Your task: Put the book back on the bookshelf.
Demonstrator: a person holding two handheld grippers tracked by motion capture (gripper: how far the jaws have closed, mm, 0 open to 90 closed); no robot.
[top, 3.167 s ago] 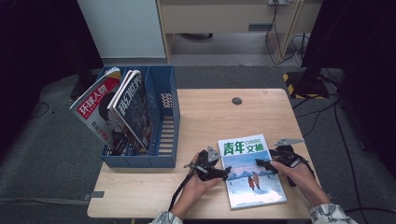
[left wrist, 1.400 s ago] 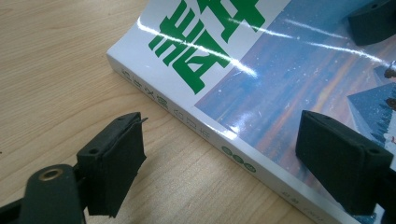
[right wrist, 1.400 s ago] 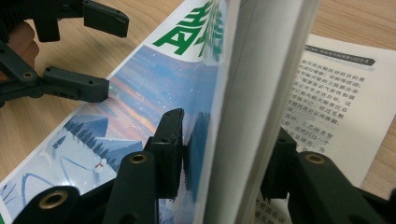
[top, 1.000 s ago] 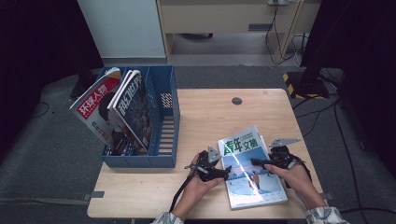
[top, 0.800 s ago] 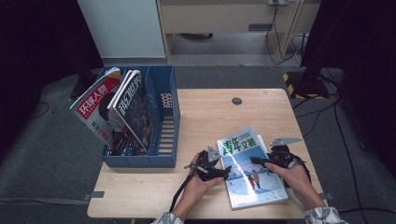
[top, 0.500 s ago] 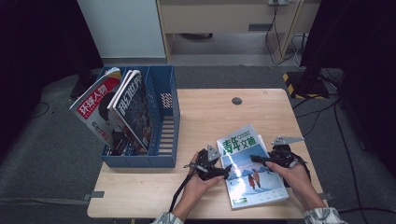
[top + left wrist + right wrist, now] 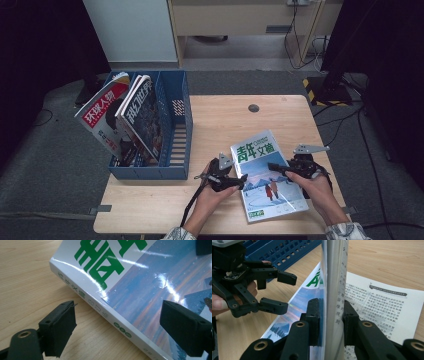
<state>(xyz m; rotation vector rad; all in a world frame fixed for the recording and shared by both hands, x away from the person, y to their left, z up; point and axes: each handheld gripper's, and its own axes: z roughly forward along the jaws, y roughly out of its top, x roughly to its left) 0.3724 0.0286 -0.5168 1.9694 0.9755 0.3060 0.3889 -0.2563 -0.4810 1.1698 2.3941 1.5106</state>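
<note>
Glossy magazine (image 7: pixel 267 175) on table (image 7: pixel 220 120) — right gripper (image 7: pixel 329 315) pinches part of its pages, lifted; left gripper (image 7: pixel 120 322) spread wide at the spine, not touching.

Magazine (image 7: pixel 267 175): white cover, green title, blue snowy scene, perhaps red figures; blue rack (image 7: pixel 172 135); black jaws.

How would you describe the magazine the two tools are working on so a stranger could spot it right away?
On the wooden table, right of the blue file rack, it is the magazine lying flat near the front edge. Unlike the magazines standing in the rack, it has large green characters over a snowy blue scene, and the right tool pinches its cover.
</note>
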